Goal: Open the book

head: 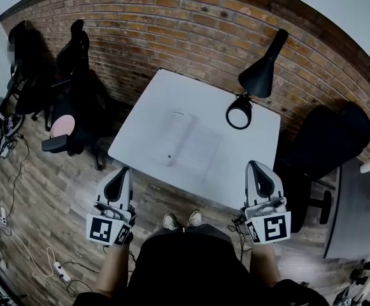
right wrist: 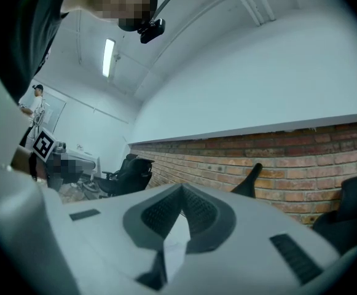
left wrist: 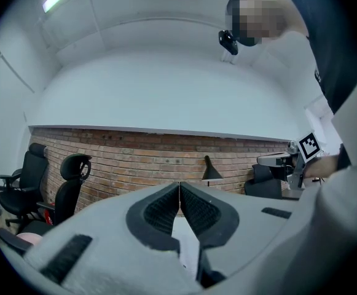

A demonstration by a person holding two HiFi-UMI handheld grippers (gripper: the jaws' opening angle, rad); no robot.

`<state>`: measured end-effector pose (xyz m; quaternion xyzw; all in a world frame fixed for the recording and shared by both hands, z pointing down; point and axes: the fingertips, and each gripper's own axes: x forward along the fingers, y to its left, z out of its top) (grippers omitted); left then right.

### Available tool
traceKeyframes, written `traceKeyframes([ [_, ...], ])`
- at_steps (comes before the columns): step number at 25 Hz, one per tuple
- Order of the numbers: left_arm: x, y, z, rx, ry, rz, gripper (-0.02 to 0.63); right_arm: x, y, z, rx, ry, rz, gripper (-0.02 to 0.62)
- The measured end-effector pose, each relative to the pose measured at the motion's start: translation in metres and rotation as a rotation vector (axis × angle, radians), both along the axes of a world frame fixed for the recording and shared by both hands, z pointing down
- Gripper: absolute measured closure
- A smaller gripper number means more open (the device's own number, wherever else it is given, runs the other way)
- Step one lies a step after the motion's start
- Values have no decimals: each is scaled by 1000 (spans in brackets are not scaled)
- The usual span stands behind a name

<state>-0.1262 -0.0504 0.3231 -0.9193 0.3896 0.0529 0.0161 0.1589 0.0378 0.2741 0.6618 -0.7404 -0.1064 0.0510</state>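
Your left tongs [head: 121,173] are hanging low in front of you, just short of the near edge of the white table [head: 146,116]. The left gripper view is showing their ribbed pads [left wrist: 163,211] pressed tip to tip, so they're fully closed with nothing pinched between them. Your right tongs [head: 255,168] are sitting level with them on the other side, also at the table's near edge. The right gripper view is giving the same story: pads [right wrist: 160,211] meeting at the tips, closed on nothing at all. The book [head: 186,139] is lying flat near the middle of the table, well apart from both tongs and touched by neither. It's pale against the pale top, so I cannot tell whether its cover is up or down. A black desk lamp [head: 261,75] is standing at the far right corner of the table, its round base beside the book's far end but clear of it. Black office chairs [head: 70,69] are parked off to the left against the brick wall [head: 191,30], and your shoes [head: 170,221] are planted on the wooden floor [head: 38,190] right below the table's edge.
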Motion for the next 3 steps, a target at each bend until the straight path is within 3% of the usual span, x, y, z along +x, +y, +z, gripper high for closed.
traceKeyframes([
  [3,2,-1,-2,3,-3,4,580,2,-1,-1,0,1,3,581],
])
